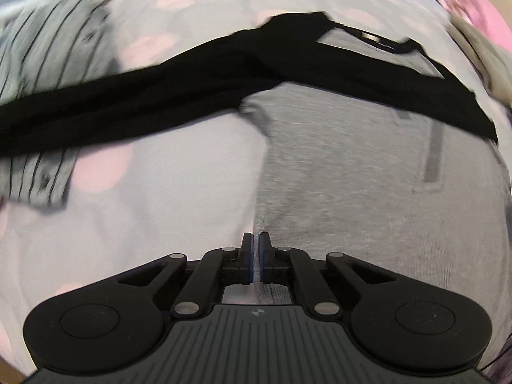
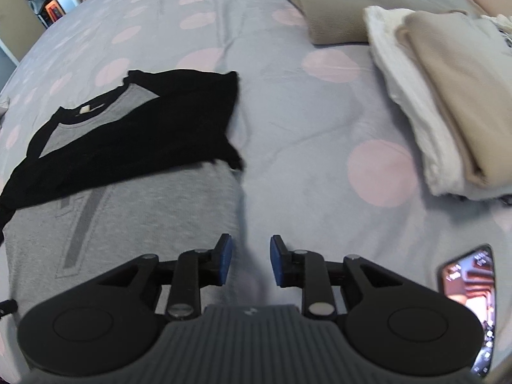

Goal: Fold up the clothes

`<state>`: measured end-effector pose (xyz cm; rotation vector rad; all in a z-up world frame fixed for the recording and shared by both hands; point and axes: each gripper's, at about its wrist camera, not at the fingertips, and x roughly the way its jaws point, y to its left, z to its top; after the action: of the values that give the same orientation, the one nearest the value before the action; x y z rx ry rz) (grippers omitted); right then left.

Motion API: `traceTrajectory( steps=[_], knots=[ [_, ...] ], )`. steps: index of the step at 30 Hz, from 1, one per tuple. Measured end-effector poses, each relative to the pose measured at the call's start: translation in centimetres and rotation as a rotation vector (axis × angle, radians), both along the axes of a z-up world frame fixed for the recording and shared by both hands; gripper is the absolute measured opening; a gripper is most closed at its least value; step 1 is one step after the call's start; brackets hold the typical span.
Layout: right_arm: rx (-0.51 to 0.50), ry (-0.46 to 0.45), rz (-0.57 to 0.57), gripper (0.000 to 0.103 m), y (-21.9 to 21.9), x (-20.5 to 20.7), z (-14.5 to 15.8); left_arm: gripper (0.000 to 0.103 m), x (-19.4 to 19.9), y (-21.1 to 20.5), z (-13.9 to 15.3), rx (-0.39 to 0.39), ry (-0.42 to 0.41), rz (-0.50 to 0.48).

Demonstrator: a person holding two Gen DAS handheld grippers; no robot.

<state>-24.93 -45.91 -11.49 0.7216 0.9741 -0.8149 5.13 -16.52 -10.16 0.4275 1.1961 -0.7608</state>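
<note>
A grey T-shirt with black sleeves [image 1: 336, 166] lies flat on the bed, both black sleeves folded across its chest [image 1: 192, 96]. It also shows in the right wrist view [image 2: 144, 204]. My left gripper [image 1: 255, 256] is shut on the shirt's left side edge near the hem. My right gripper [image 2: 251, 260] is open and empty, hovering just beyond the shirt's right edge over the bedsheet.
The bedsheet [image 2: 304, 147] is pale lilac with pink dots. A grey striped shirt [image 1: 48, 64] lies at the left. Folded beige and white clothes [image 2: 448, 105] are stacked at the right, more beige fabric [image 2: 336, 3] behind. A lit phone [image 2: 470, 304] lies at the right.
</note>
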Motion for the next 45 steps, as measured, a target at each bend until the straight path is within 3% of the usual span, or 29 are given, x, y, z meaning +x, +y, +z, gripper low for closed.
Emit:
traceTrajectory(
  steps=[2,6,8,12,14,16,21,22,23,24,27,31,35,37,38,40,45],
  knots=[
    [0.015,-0.014,-0.005,0.029,0.0,-0.7,0.1,0.001,0.3,0.3,0.0,-0.014,0.019,0.02],
    [0.066,-0.044,0.006,0.029,0.7,-1.8,0.0,0.004,-1.0,-0.1,0.5,-0.039,0.01,-0.032],
    [0.081,-0.039,0.024,0.029,1.5,-2.1,-0.1,0.016,-1.1,0.2,0.6,-0.041,0.054,-0.023],
    [0.074,0.023,0.079,0.029,4.1,-2.4,-0.5,0.021,-2.1,1.3,1.0,-0.015,0.102,-0.042],
    [0.054,0.071,0.132,0.029,5.7,-2.2,-0.7,0.031,-2.9,2.0,1.1,-0.013,0.122,-0.055],
    [0.056,0.11,0.174,0.03,7.2,-2.3,-1.0,0.034,-3.6,2.8,1.2,-0.014,0.154,-0.055],
    [0.127,0.176,0.192,0.031,9.2,-3.9,-1.9,0.033,-5.6,4.3,1.2,0.026,0.168,-0.071],
    [0.145,0.186,0.19,0.031,9.4,-4.3,-2.1,0.026,-5.9,4.3,1.1,0.027,0.167,-0.076],
    [0.158,0.194,0.19,0.031,9.6,-4.5,-2.4,0.007,-6.1,4.4,0.9,0.031,0.162,-0.082],
    [0.166,0.201,0.19,0.031,9.8,-4.7,-2.6,0.0,-6.3,4.2,0.7,0.046,0.143,-0.091],
    [0.14,0.219,0.217,0.031,10.4,-4.5,-2.5,0.0,-6.6,4.3,0.8,0.088,0.066,-0.089],
    [0.146,0.221,0.205,0.033,10.4,-4.9,-2.5,0.0,-5.5,6.0,1.8,0.128,-0.044,-0.01],
    [0.159,0.22,0.188,0.034,10.2,-5.2,-2.6,0.0,-4.2,7.3,2.1,0.034,0.08,0.033],
    [0.159,0.221,0.187,0.035,10.2,-5.3,-2.5,0.003,-4.9,7.1,1.9,0.024,0.092,0.014],
    [0.159,0.22,0.189,0.035,10.3,-5.3,-2.5,0.014,-5.2,6.9,1.8,0.02,0.097,0.004],
    [0.163,0.22,0.193,0.036,10.5,-5.4,-2.5,0.021,-5.9,6.7,1.7,0.01,0.109,-0.015],
    [0.137,0.233,0.239,0.037,11.8,-5.2,-2.7,0.021,-7.0,5.7,0.4,0.044,0.108,-0.046]
  ],
)
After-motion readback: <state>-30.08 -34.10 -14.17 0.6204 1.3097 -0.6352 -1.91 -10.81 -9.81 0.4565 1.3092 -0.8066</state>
